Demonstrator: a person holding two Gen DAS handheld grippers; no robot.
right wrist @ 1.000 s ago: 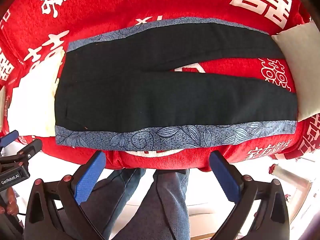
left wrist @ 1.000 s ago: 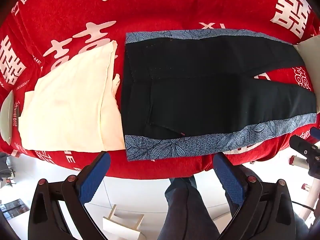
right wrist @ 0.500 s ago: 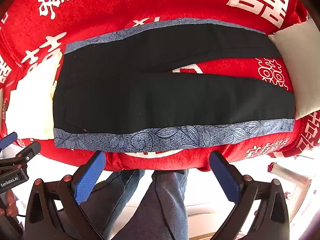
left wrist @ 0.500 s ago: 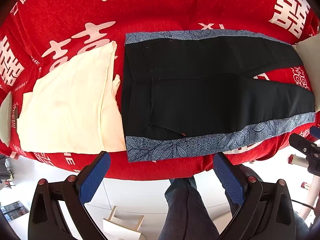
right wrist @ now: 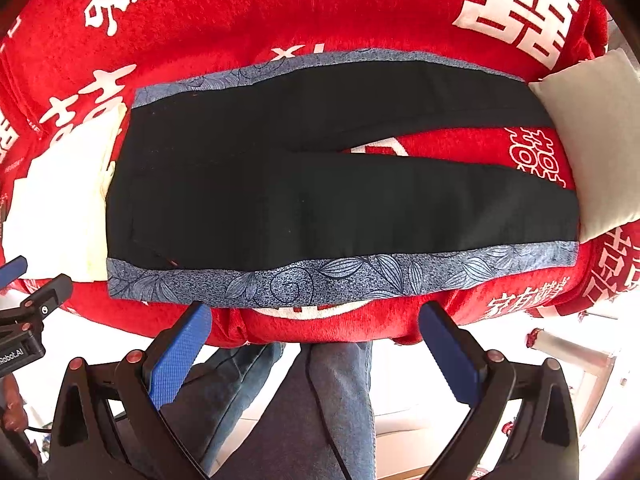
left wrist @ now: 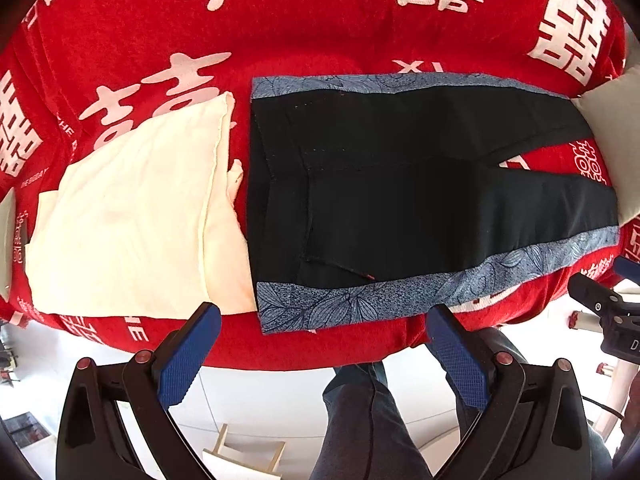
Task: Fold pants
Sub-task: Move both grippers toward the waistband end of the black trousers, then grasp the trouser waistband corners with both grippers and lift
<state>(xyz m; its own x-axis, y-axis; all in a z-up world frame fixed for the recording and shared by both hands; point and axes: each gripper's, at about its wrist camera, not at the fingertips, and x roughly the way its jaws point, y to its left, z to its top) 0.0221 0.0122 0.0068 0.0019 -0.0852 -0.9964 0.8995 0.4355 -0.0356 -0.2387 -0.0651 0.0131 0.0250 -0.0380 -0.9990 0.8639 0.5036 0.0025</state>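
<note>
You are holding the left gripper and right gripper with jaws spread wide, gripping nothing, above your jeans-clad legs. Beyond them, the black pants with blue floral side stripes are lying flat on the red cloth, legs pointing right, between a cream folded garment and a pale cushion.

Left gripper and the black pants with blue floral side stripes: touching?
Apart. In the left wrist view the left gripper hangs before the table edge, red cloth showing between its open jaws and the black pants.

Bright, even daylight, sharp centre, strong fisheye bending with dark corners, floor below blown out white
</note>
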